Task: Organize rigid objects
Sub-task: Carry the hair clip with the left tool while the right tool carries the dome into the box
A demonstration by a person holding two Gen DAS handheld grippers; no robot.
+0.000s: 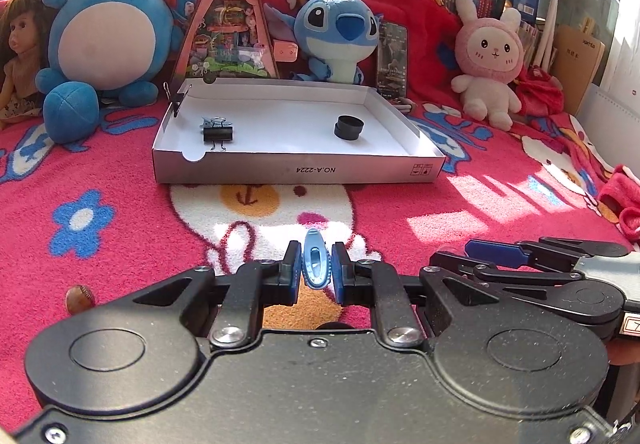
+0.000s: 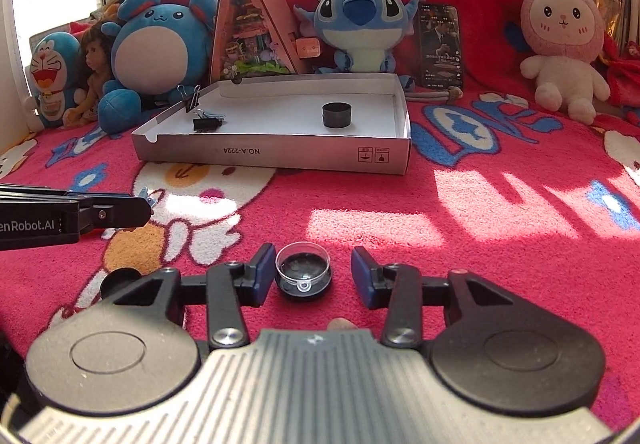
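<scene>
My left gripper (image 1: 316, 252) is shut on a small blue plastic clip (image 1: 316, 272), held upright just above the red blanket. My right gripper (image 2: 312, 264) is open around a small round black pot with a clear lid (image 2: 303, 276) that rests on the blanket. The pot sits close to the left pad, with a gap to the right pad. Ahead lies a shallow white cardboard box (image 1: 296, 167) (image 2: 280, 155). It holds a black binder clip (image 1: 218, 133) (image 2: 206, 123) and a black cylinder (image 1: 349, 127) (image 2: 337, 115). The left gripper's tip (image 2: 146, 203) shows at the left edge of the right wrist view.
Another binder clip (image 2: 192, 97) grips the box's left wall. Plush toys (image 1: 108, 39) (image 2: 360, 27), a doll (image 1: 18, 55), a triangular toy house (image 1: 232, 23) and a phone (image 2: 440, 43) line the back. A brown nut-like object (image 1: 80, 298) lies at the near left.
</scene>
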